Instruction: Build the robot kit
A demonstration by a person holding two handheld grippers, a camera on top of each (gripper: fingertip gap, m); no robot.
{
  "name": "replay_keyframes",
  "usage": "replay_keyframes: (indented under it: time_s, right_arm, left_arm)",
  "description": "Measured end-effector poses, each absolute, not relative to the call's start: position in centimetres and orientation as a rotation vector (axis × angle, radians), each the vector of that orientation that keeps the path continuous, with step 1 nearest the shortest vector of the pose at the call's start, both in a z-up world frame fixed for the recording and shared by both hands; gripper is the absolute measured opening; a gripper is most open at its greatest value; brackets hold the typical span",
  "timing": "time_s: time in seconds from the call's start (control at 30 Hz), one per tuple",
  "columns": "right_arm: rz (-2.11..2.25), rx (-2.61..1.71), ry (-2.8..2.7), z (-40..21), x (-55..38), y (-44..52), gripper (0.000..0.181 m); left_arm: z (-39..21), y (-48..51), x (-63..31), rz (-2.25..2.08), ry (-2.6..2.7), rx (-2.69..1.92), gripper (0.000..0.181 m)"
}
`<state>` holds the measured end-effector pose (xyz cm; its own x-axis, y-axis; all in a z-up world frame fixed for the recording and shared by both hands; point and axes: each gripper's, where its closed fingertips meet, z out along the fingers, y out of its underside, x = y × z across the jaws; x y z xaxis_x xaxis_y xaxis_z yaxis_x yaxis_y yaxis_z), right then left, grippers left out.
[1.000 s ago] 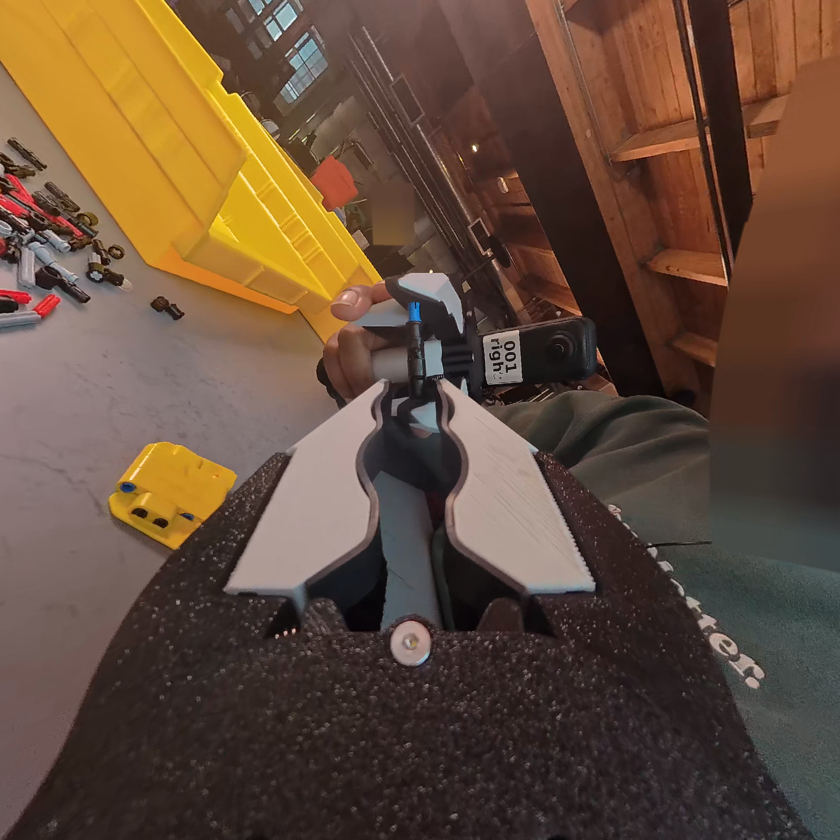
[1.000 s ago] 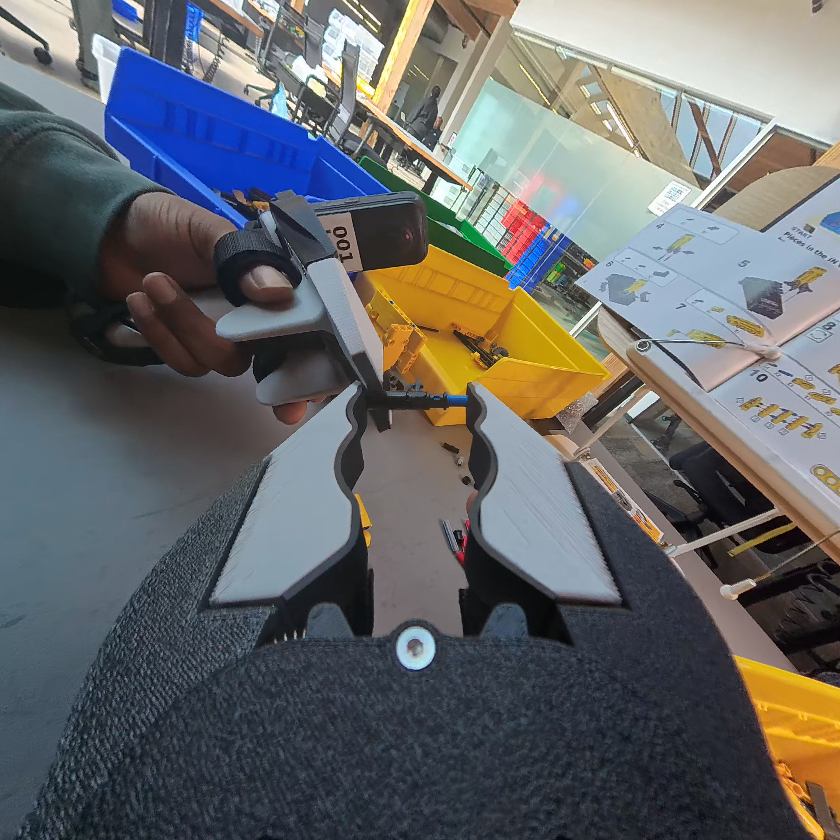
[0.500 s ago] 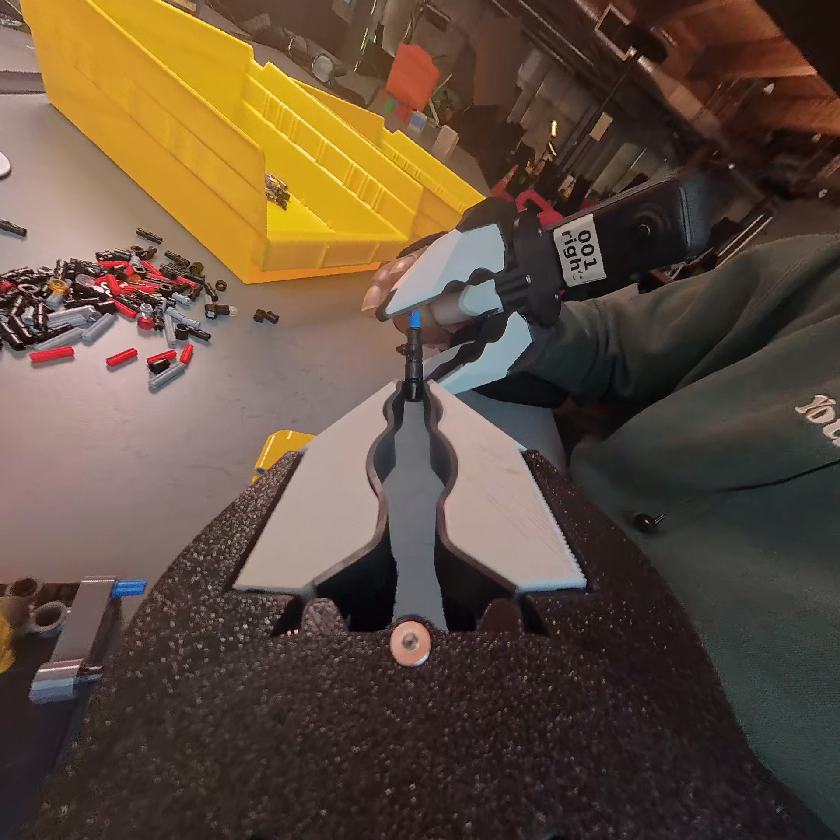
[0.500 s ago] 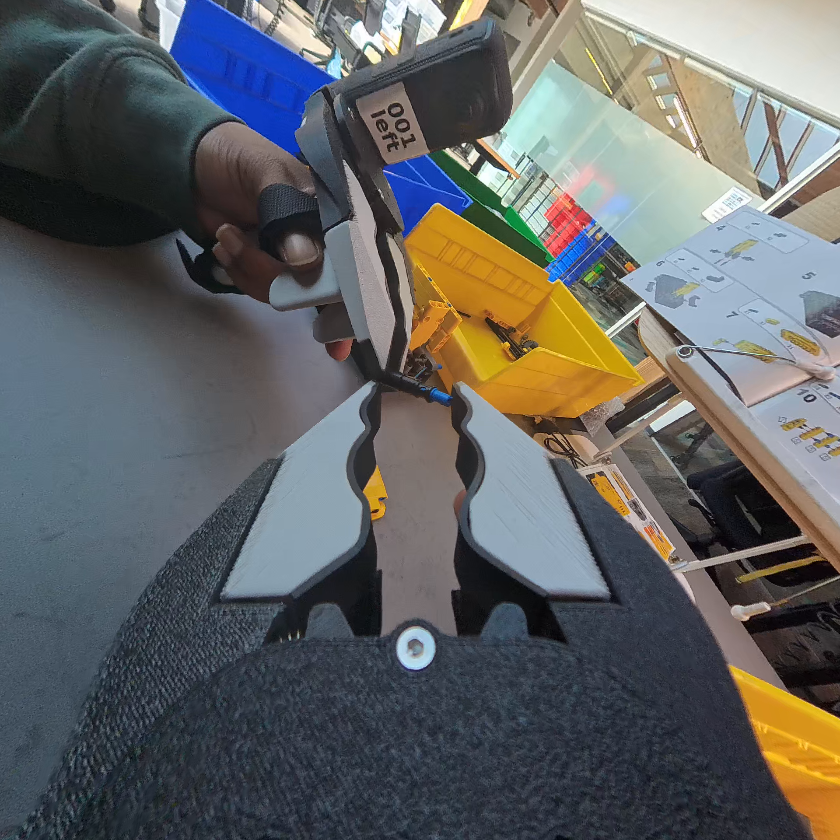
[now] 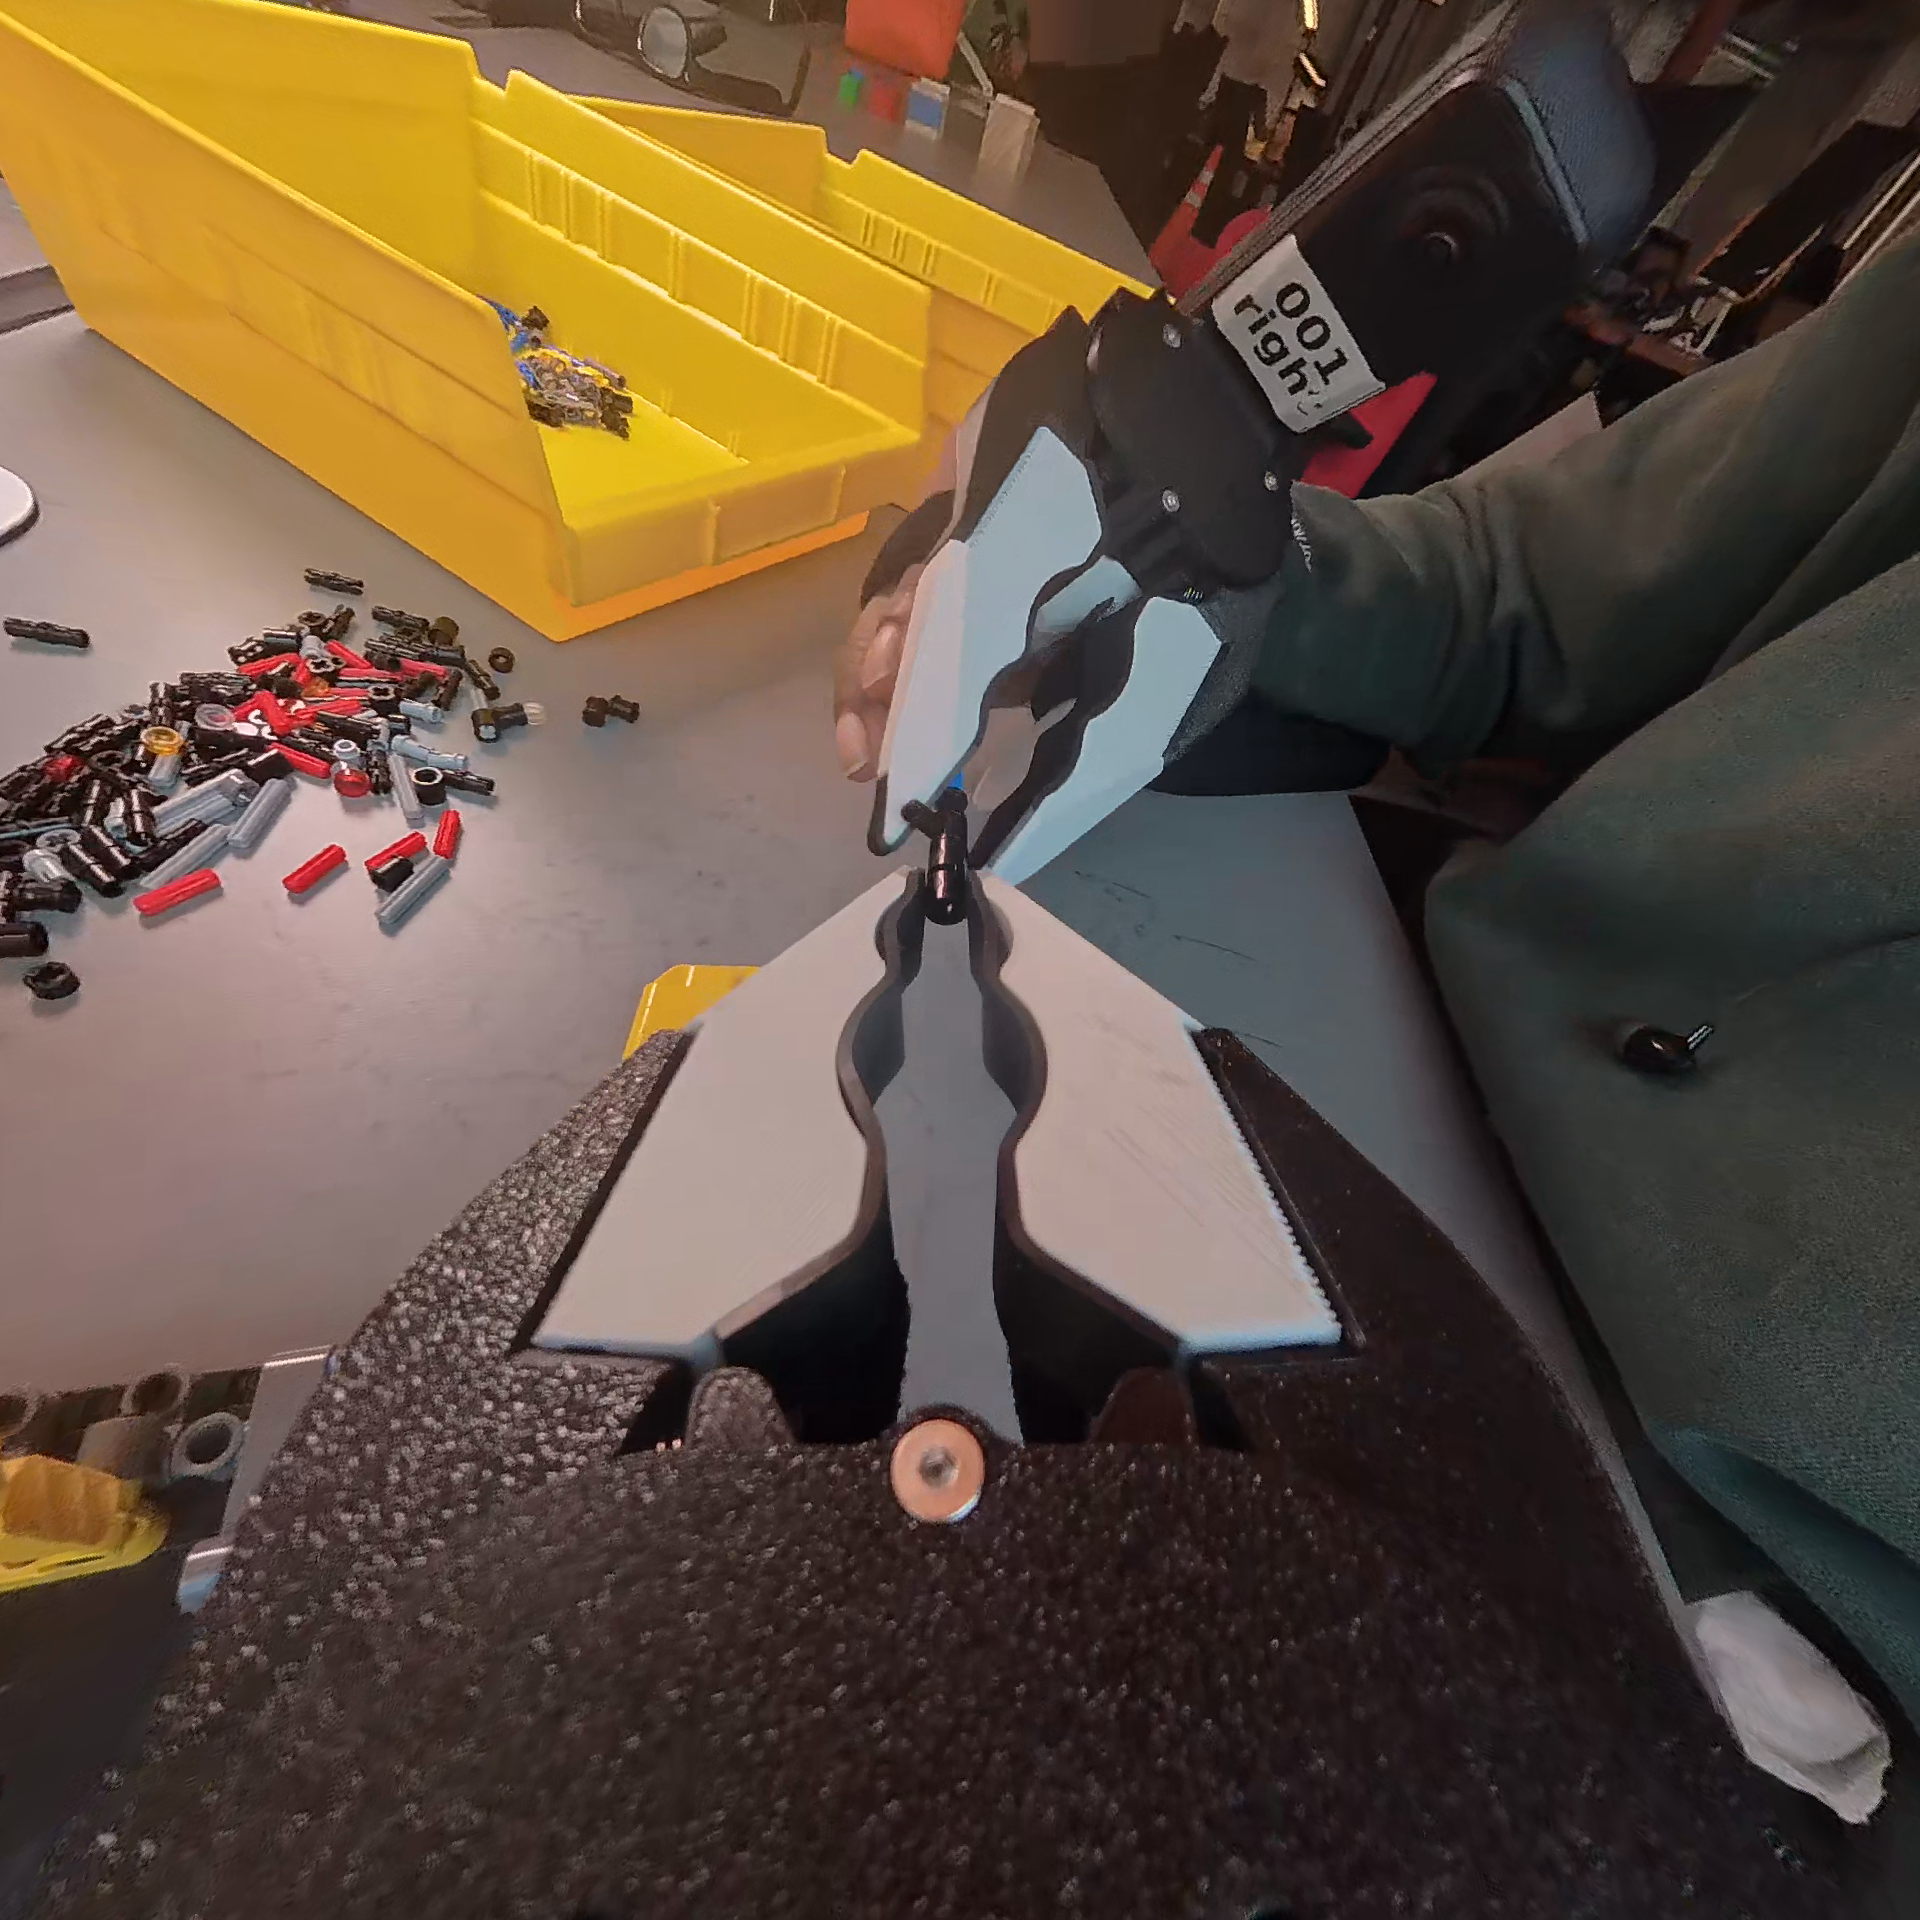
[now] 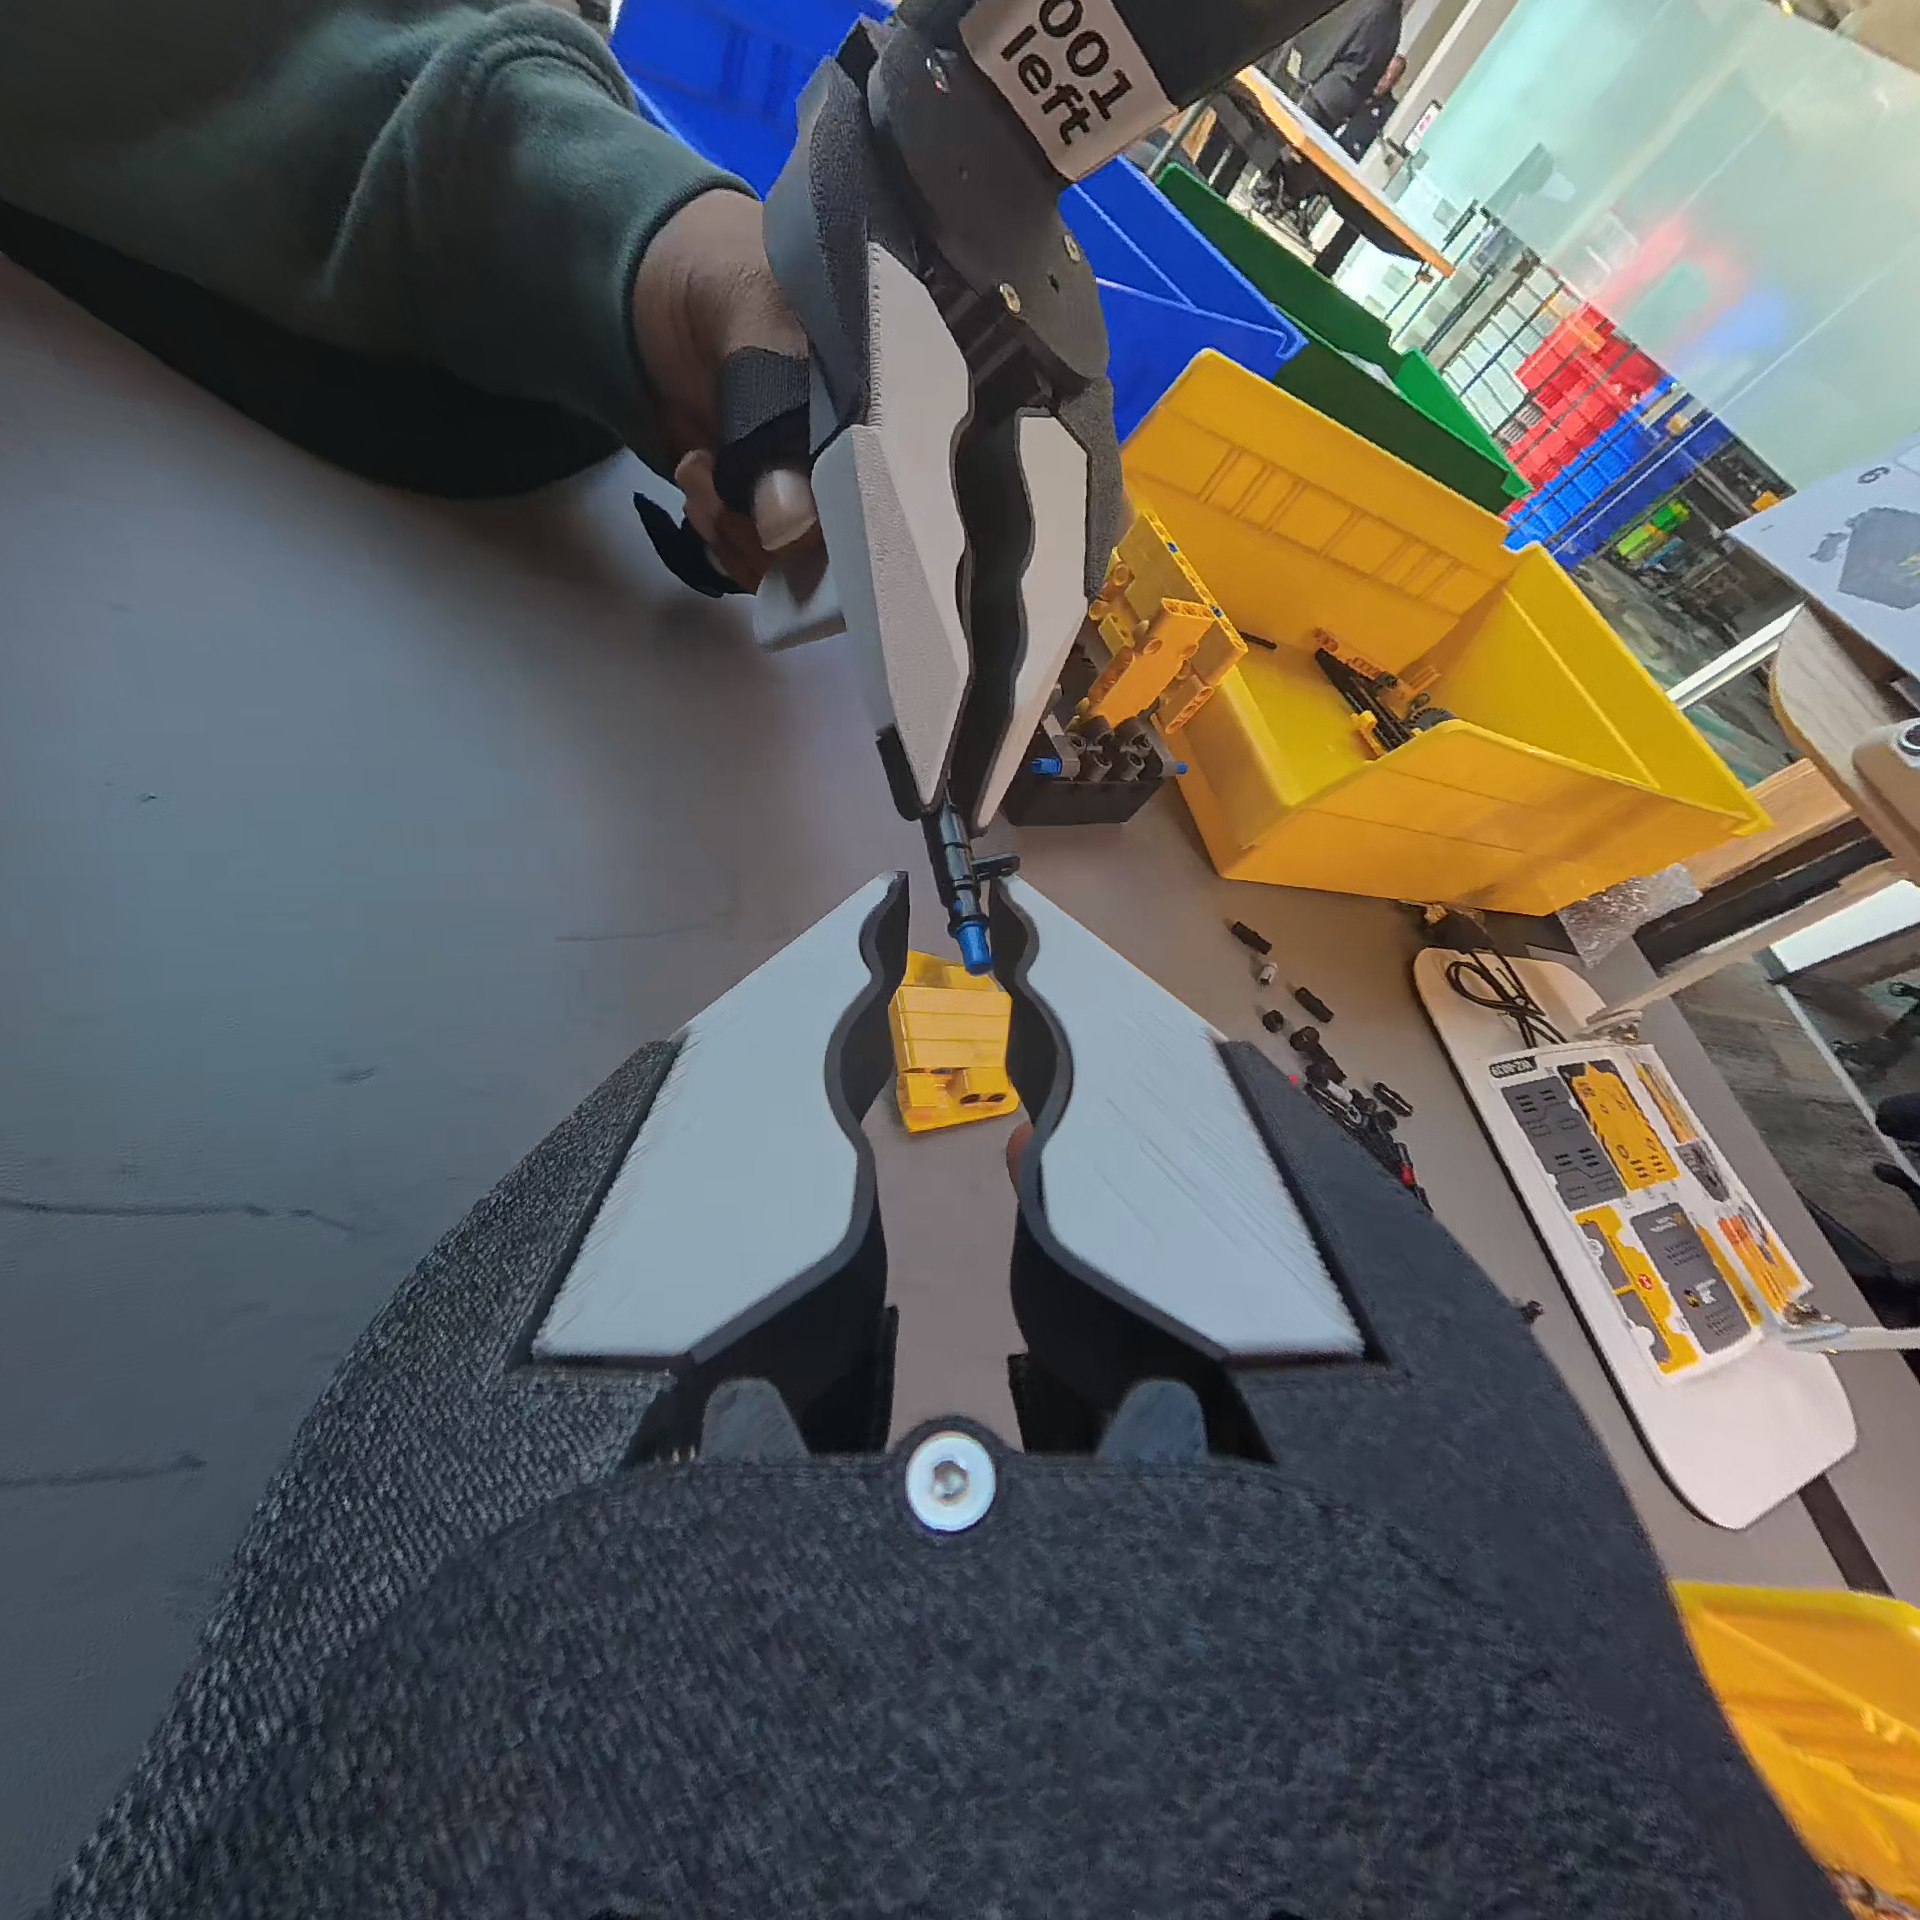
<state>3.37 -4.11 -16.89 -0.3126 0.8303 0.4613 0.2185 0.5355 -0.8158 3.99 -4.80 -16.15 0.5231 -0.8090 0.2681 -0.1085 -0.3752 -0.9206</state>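
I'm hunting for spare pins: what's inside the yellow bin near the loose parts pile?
Left wrist view: the yellow bin holds one small cluster of black and blue parts against its divider. The divider and near wall cover the other compartments, so their contents cannot be seen.

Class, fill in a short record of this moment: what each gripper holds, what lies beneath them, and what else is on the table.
left gripper: shut on black connector piece
right gripper: jaws open around the piece's blue pin tip
beneath: small yellow block on grey table
nearby: pile of small parts, yellow bin, instruction sheet
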Motion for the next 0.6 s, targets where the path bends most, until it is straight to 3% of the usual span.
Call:
replay_keyframes:
  time_s: [0.43,0.6]
  right_arm:
    - [0.716,-0.895,-1.85,-17.9,3.3,-3.2,0.007]
    - [0.709,-0.983,-1.93,-19.6,3.7,-3.0,0.006]
  left_arm:
    - [-17.1,-4.2,3.6,-1.063,0.621,-1.905,0.007]
    - [-18.7,-3.9,3.2,-0.908,0.692,-1.967,0.006]
